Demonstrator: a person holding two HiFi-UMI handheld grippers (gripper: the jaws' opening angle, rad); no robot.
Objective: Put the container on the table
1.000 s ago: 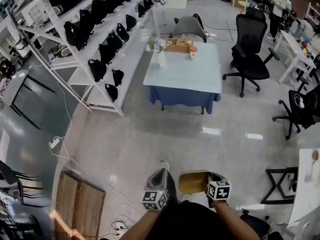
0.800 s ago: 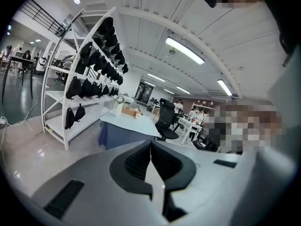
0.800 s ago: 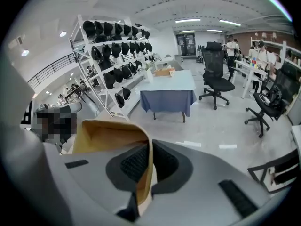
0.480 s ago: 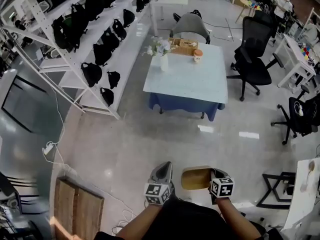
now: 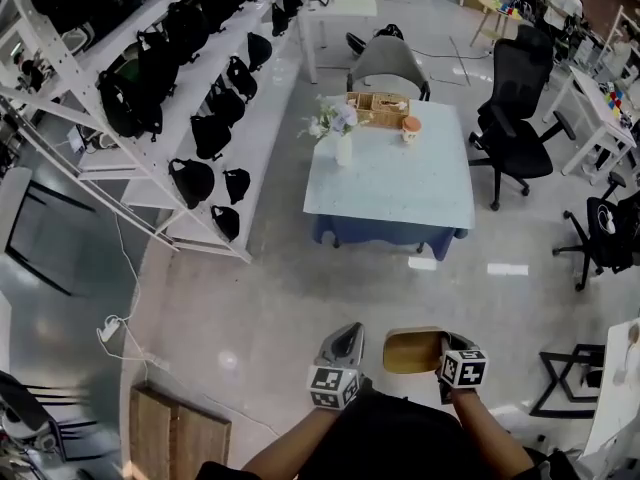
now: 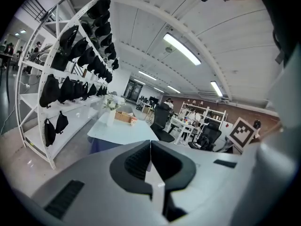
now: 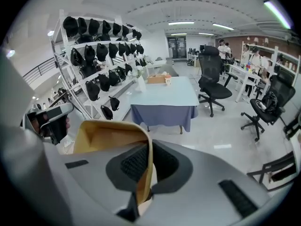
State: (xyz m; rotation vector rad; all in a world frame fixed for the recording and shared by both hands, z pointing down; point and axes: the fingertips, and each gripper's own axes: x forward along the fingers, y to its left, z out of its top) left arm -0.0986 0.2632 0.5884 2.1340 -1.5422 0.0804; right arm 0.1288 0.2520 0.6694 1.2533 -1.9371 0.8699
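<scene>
A tan, open-topped container (image 5: 412, 352) hangs over the floor, close in front of the person. My right gripper (image 5: 441, 346) is shut on its right wall; in the right gripper view the thin wall (image 7: 148, 173) is pinched between the dark pads. To the container's left, my left gripper (image 5: 348, 340) is shut and holds nothing, its jaws touching in the left gripper view (image 6: 150, 149). The pale-topped table (image 5: 392, 178) with a blue skirt stands ahead across the shiny floor, also seen in the right gripper view (image 7: 164, 97).
On the table's far end are a vase of flowers (image 5: 340, 136), a wooden tray (image 5: 379, 108) and an orange-lidded cup (image 5: 411, 128). White shelving with black bags (image 5: 170, 78) runs along the left. Office chairs (image 5: 520, 98) stand right of the table. A wooden board (image 5: 175, 436) lies near left.
The table has come nearer and shifted slightly right in the head view as both grippers and the container move toward it. The grip on the container is unchanged.
</scene>
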